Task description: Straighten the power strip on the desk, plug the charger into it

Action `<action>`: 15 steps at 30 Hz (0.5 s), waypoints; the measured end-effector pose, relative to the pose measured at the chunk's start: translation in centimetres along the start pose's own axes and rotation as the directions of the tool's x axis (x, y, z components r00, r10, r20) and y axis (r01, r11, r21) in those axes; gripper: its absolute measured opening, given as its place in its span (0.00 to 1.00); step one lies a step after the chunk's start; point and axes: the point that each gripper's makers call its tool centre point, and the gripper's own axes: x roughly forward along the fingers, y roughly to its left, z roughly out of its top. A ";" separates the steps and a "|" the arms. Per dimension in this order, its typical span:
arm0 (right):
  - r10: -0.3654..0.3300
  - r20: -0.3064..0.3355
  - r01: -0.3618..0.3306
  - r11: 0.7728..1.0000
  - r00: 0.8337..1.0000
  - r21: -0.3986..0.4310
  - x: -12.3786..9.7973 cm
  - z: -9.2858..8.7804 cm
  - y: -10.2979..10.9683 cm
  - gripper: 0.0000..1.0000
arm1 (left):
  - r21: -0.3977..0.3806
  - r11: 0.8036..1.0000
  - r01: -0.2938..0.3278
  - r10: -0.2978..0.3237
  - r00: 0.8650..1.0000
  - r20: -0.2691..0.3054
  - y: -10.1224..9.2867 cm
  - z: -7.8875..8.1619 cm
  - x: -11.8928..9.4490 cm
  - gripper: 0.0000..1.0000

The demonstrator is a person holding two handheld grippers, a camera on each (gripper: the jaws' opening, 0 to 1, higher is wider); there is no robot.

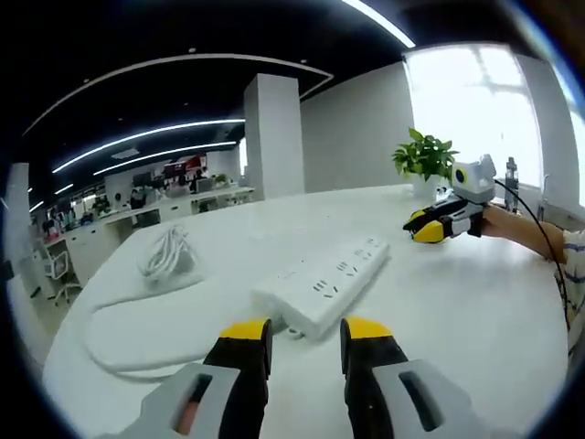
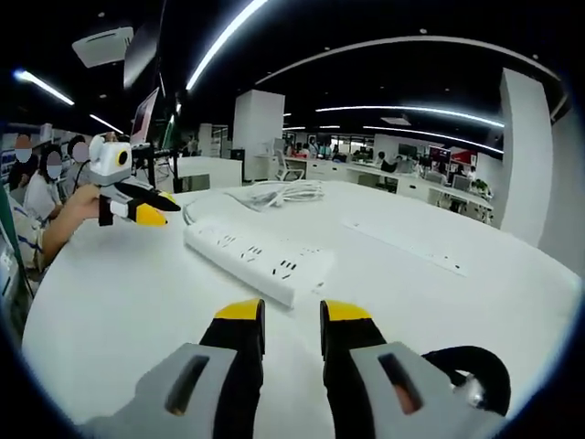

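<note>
One potted plant [image 1: 424, 157], left gripper view

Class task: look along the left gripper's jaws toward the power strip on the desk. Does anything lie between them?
Nothing visible does. The left gripper faces the near end of the power strip across bare desk. The coiled cable lies off to the side, and the right gripper hovers beyond the strip's far end.
</note>
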 end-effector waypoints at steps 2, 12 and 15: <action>0.006 -0.006 -0.006 1.000 1.000 -0.008 0.2 -0.1 0.1 0.23 | -0.001 1.000 0.009 -0.009 1.000 -0.004 -0.1 0.0 0.2 0.29; 0.017 -0.046 -0.018 0.999 0.999 -0.030 1.4 -1.0 -0.2 0.23 | 0.041 0.999 0.028 -0.026 0.998 -0.053 -0.4 -0.4 1.0 0.30; 0.025 -0.041 -0.025 0.999 0.999 -0.020 1.7 -0.9 -0.4 0.23 | 0.042 0.998 0.035 -0.032 0.998 -0.062 -0.4 -0.4 1.4 0.30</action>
